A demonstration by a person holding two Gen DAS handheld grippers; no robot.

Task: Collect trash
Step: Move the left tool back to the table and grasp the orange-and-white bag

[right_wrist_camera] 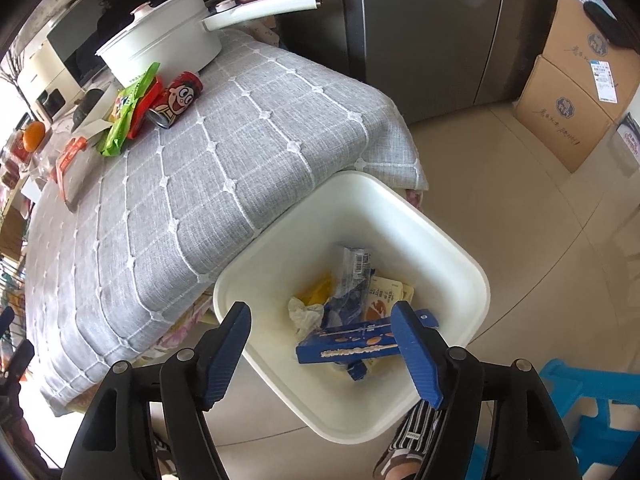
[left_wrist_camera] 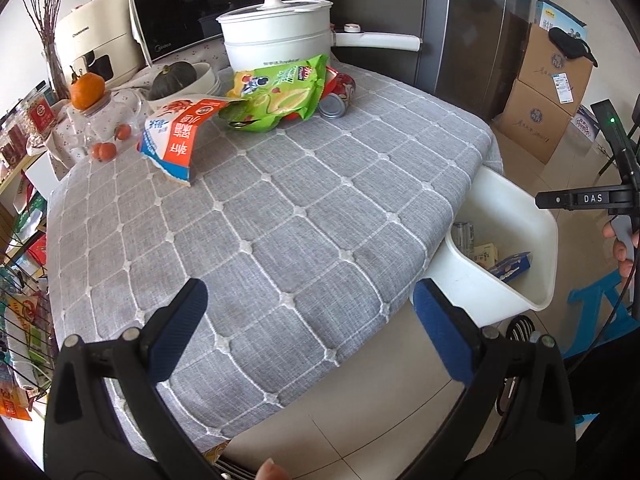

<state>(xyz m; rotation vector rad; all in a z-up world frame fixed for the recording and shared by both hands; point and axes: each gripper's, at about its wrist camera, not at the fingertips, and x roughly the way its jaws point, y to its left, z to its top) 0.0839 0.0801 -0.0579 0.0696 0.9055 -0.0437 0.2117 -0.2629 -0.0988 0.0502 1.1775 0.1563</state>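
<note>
Trash [left_wrist_camera: 276,94] beside pot [left_wrist_camera: 276,34], can [left_wrist_camera: 338,96].

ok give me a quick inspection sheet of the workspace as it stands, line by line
surface: table under a grey checked cloth, near half bare
job's things: green snack bag, red can on its side and torn red-and-white carton grouped at the far side; white bin on the floor beside the table holds a blue box and wrappers
clutter: white pot, dark squash, orange
grippers: left gripper open, empty, over the table edge; right gripper open, empty, above the bin
cables: black cable by the right gripper
surroundings: cardboard boxes, tiled floor
</note>
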